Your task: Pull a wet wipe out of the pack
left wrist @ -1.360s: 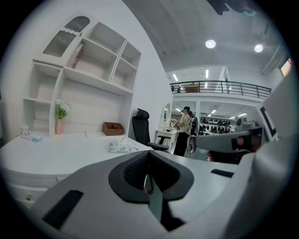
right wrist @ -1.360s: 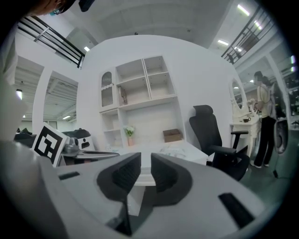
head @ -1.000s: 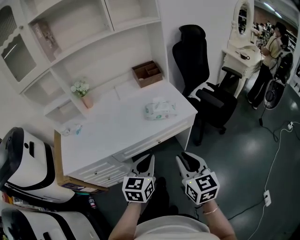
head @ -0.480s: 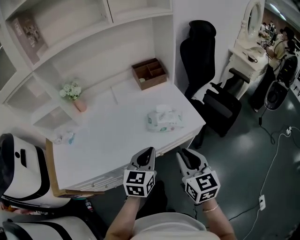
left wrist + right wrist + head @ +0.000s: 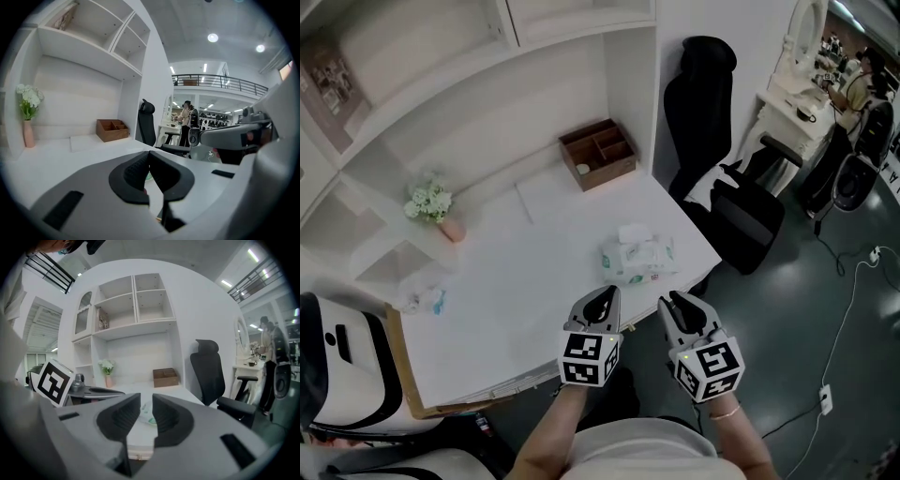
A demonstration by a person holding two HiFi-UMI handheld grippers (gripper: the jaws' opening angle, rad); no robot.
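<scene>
The wet wipe pack (image 5: 637, 260) lies flat on the white desk (image 5: 516, 281), near its front right corner, with a white wipe sticking up from its top. Both grippers hover side by side at the desk's front edge, just short of the pack. My left gripper (image 5: 605, 300) is shut with nothing in it; in the left gripper view its jaws (image 5: 149, 157) meet at the tips. My right gripper (image 5: 677, 305) is empty, and a narrow gap shows between its jaws (image 5: 146, 401). A green sliver of the pack (image 5: 146, 418) is visible through that gap.
A brown wooden organiser box (image 5: 598, 154) stands at the desk's back right, and a vase of flowers (image 5: 431, 206) at the back left under white shelves. A black office chair (image 5: 712, 122) is right of the desk. A person (image 5: 855, 80) stands at a far dressing table.
Both grippers have travelled forward together to the desk's front edge. The pack now lies just beyond their tips. Neither gripper's jaws have changed.
</scene>
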